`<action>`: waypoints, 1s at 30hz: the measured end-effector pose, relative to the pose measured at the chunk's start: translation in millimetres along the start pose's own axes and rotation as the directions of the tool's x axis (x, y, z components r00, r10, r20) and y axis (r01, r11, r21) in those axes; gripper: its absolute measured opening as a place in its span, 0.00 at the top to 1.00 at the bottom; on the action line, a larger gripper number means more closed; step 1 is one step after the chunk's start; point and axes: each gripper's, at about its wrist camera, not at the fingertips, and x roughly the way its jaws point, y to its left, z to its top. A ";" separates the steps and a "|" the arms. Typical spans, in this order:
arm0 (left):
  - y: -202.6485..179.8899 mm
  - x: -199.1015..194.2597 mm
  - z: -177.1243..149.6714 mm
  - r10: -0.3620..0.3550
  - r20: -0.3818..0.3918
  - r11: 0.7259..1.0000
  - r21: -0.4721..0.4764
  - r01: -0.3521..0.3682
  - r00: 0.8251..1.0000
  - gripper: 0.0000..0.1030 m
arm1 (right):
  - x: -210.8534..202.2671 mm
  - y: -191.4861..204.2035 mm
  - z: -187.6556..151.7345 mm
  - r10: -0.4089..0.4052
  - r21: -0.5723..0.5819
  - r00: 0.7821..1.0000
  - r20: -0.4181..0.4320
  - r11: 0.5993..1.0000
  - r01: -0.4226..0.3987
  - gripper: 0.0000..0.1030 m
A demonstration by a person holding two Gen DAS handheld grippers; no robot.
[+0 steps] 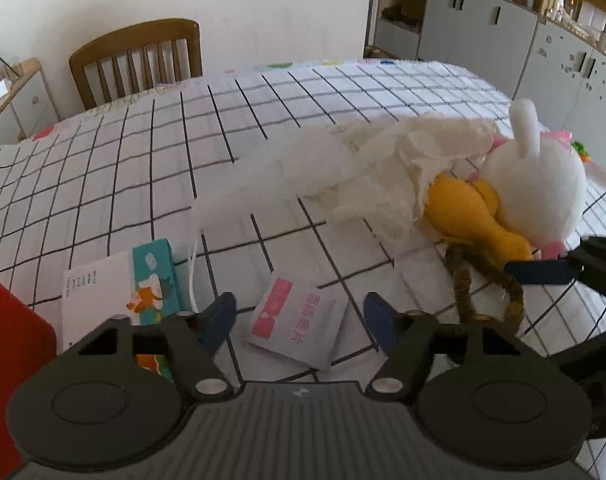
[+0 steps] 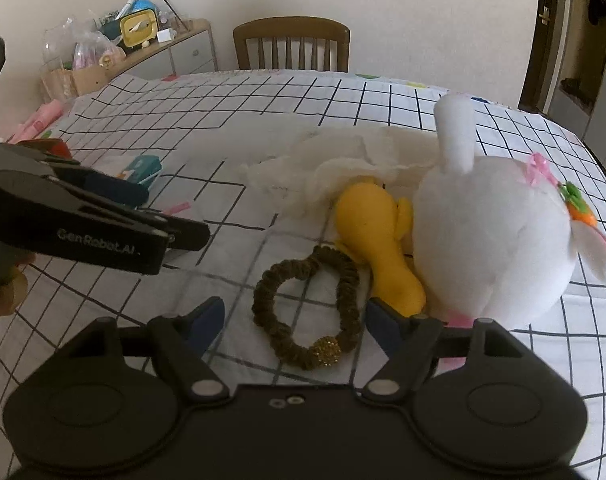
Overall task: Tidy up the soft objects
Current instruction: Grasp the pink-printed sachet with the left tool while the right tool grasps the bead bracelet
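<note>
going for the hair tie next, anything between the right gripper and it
Nothing visible. The hair tie lies flat on the tablecloth between the open fingers of the right gripper. The yellow toy lies just beside it, by the right finger.

left gripper jaws apart | over pink sachet | checked tablecloth

A home dining room: checked-cloth table, wooden chair, cluttered cabinets.

L claw & R claw, jaws apart, angled down
</note>
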 end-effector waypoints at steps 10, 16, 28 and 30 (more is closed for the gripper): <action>6.5 3.2 -2.4 -0.013 0.004 1.000 -0.024 0.013 1.000 0.47 | 9.6 8.1 5.6 -0.048 -0.030 0.999 -0.001 0.998 0.048 0.42; 6.2 0.8 -3.6 0.014 0.013 1.000 -0.008 -0.014 1.000 0.64 | 8.6 6.3 6.7 -0.074 -0.020 0.997 0.011 0.997 0.074 0.74; 12.7 -15.7 -3.1 0.001 0.031 0.998 -0.061 0.001 1.000 0.67 | -12.6 5.8 7.9 -0.052 0.000 0.996 0.066 0.999 0.053 0.88; 14.5 -22.0 -3.4 -0.006 0.036 0.997 -0.071 0.009 0.999 0.67 | -21.3 7.2 8.9 -0.039 0.004 0.996 0.078 0.999 0.039 0.88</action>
